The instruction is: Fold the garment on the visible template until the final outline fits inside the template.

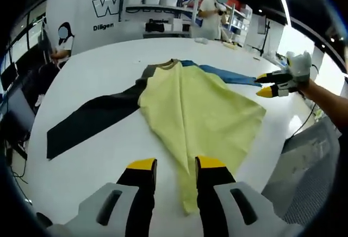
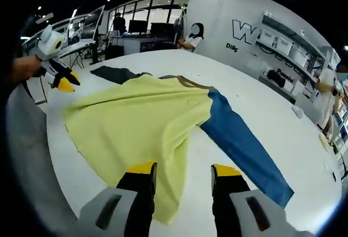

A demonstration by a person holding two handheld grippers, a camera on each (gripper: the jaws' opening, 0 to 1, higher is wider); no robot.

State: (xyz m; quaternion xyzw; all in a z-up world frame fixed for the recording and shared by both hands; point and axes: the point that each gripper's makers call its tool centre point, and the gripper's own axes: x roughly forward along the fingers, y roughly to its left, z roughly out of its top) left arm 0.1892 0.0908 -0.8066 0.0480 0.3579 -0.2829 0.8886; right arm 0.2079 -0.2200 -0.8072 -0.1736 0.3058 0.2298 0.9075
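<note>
Yellow-tipped left gripper [image 1: 176, 164] parted, empty, over hem corner of yellow garment [image 1: 196, 106] spread mid-table [image 1: 98, 68]; right gripper [image 2: 182, 169] parted, empty, near opposite edge. Bare tabletop all round.

My right hand-held gripper [image 2: 181, 173] hovers with jaws apart over the near corner of the pale yellow cloth garment [image 2: 138, 125] spread on the white round table [image 2: 261, 109]. Its long blue sleeve [image 2: 241, 142] stretches right of the yellow body; my left hand-held gripper [image 2: 64, 79] hovers beyond its far-left edge.
</note>
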